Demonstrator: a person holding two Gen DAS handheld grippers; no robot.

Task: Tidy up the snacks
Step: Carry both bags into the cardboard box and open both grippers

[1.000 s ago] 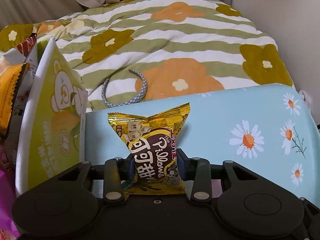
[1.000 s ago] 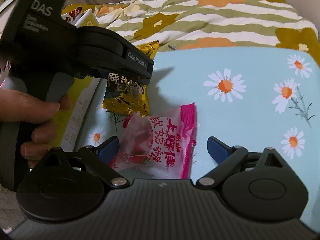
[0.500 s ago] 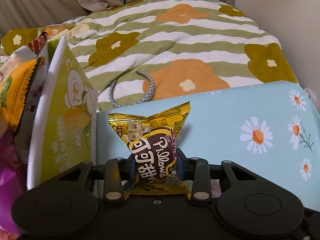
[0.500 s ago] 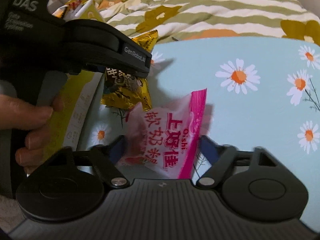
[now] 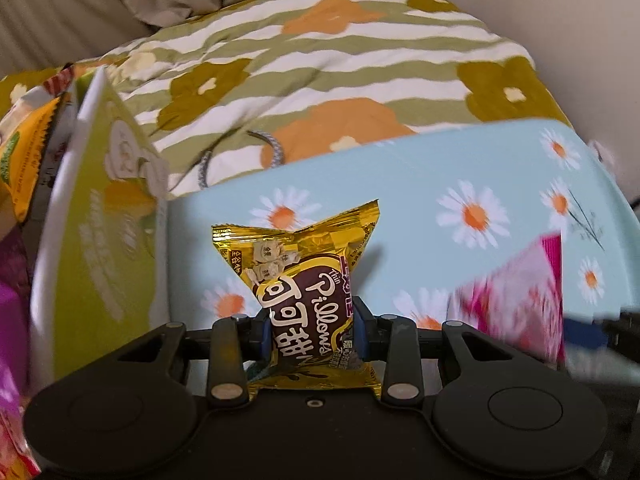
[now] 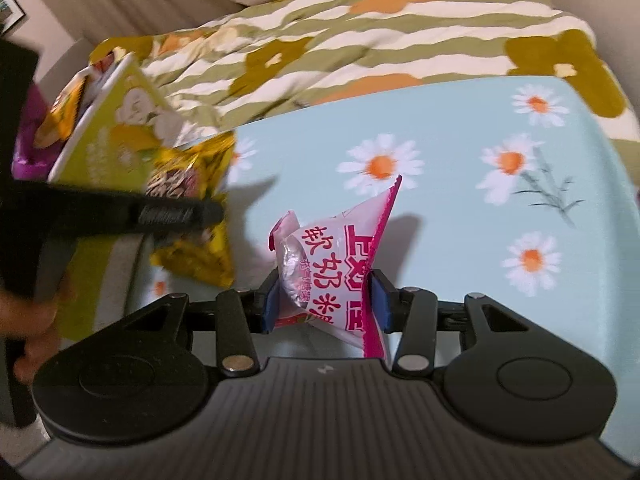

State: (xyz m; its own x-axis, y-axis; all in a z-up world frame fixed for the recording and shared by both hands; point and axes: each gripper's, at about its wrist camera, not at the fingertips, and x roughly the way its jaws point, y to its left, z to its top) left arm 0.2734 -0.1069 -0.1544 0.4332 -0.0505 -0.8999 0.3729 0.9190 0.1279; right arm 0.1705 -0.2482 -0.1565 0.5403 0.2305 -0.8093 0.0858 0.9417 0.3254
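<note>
My right gripper [image 6: 325, 304], wide apart a second earlier, was closing on the pink snack packet [image 6: 336, 264] at six o'clock over the daisy-print table [image 6: 460, 208], my left gripper [image 5: 313, 332] stayed clenched on the gold packet [image 5: 308, 280], green box [image 5: 100, 248] at nine o'clock.

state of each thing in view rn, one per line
gold snack packet: clamped upright in left gripper
pink snack packet: crumpled between right gripper jaws, which are closing on it
green box: open, snacks standing inside
daisy tray: flat, bare
</note>
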